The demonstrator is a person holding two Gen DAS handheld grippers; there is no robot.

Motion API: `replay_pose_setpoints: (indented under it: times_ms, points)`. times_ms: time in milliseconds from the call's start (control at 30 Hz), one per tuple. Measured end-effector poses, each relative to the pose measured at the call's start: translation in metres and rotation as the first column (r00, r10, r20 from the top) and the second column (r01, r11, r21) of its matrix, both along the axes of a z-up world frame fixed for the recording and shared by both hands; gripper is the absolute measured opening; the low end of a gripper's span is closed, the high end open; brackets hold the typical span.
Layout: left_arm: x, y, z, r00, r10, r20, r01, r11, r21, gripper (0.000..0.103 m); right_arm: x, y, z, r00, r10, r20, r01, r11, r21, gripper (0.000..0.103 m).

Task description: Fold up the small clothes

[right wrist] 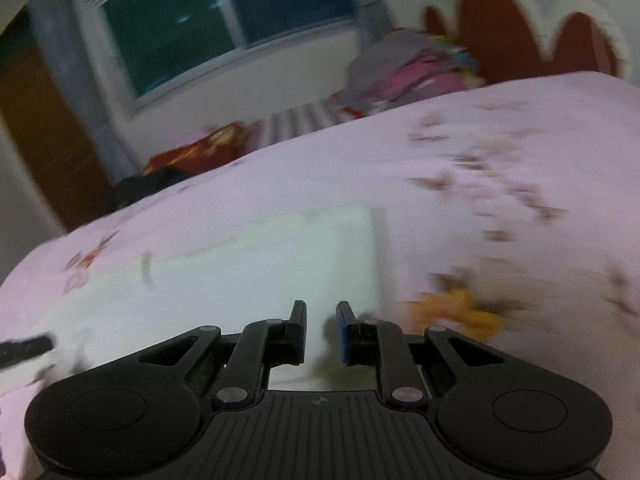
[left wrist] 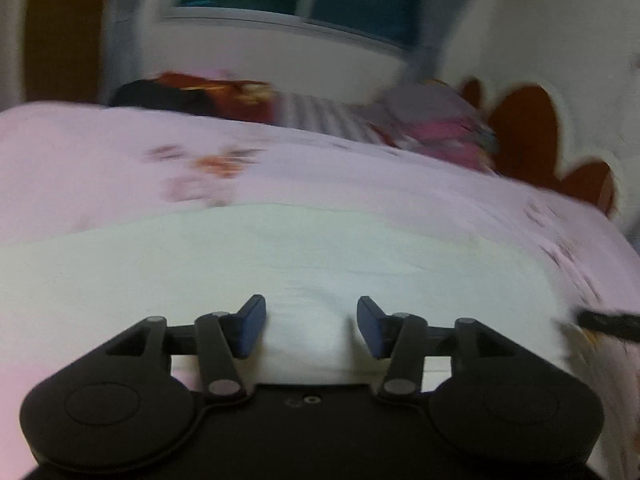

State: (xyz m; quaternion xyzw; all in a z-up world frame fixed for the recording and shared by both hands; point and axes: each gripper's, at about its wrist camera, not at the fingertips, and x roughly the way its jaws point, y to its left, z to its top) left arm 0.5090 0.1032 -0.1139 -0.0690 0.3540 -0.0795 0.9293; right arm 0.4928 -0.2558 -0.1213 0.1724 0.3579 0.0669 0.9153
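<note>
A pale white-green garment (left wrist: 256,256) lies flat on a pink flowered bedsheet (left wrist: 120,152). It also shows in the right wrist view (right wrist: 256,264), with a straight right edge. My left gripper (left wrist: 311,328) is open just above the garment's near part, and the cloth bulges up between the jaws. My right gripper (right wrist: 321,332) is partly open, low over the garment's near right part, with nothing gripped. The right gripper's tip shows at the right edge of the left wrist view (left wrist: 612,322). Both views are motion-blurred.
A pile of grey and pink clothes (right wrist: 404,72) sits at the bed's far end by a brown and white headboard (right wrist: 496,12). Red and black items (right wrist: 192,156) lie at the far left, under a window (right wrist: 224,20). A striped sheet (left wrist: 320,120) lies between them.
</note>
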Motion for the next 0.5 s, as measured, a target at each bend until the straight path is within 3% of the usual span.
replay_pose_setpoints:
  times_ms: [133, 300, 367, 433, 500]
  points:
    - [0.021, -0.04, -0.016, 0.995, -0.094, -0.029, 0.095, 0.995, 0.043, 0.049, 0.023, 0.048, -0.013, 0.988, 0.153, -0.02, -0.153, 0.988, 0.01, 0.017]
    - [0.027, -0.027, -0.029, 0.997, -0.065, -0.029, 0.067, 0.994, 0.081, 0.05, 0.04, 0.068, -0.023, 0.948, 0.317, -0.012, -0.317, 0.948, -0.03, 0.017]
    - [0.028, -0.011, -0.031, 0.999, -0.048, -0.023, 0.049, 0.996, 0.079, 0.05, 0.053, 0.044, -0.023, 0.968, 0.249, 0.001, -0.249, 0.967, -0.057, 0.017]
    - [0.024, -0.001, -0.03, 0.999, -0.049, -0.016, 0.05, 0.996, 0.079, 0.049, 0.072, 0.007, -0.027, 0.994, 0.109, -0.019, -0.11, 0.991, -0.077, 0.017]
    - [0.022, 0.002, -0.03, 0.999, -0.049, -0.014, 0.05, 0.994, 0.097, 0.05, 0.099, -0.03, -0.034, 0.998, -0.017, -0.06, 0.013, 0.998, -0.065, 0.017]
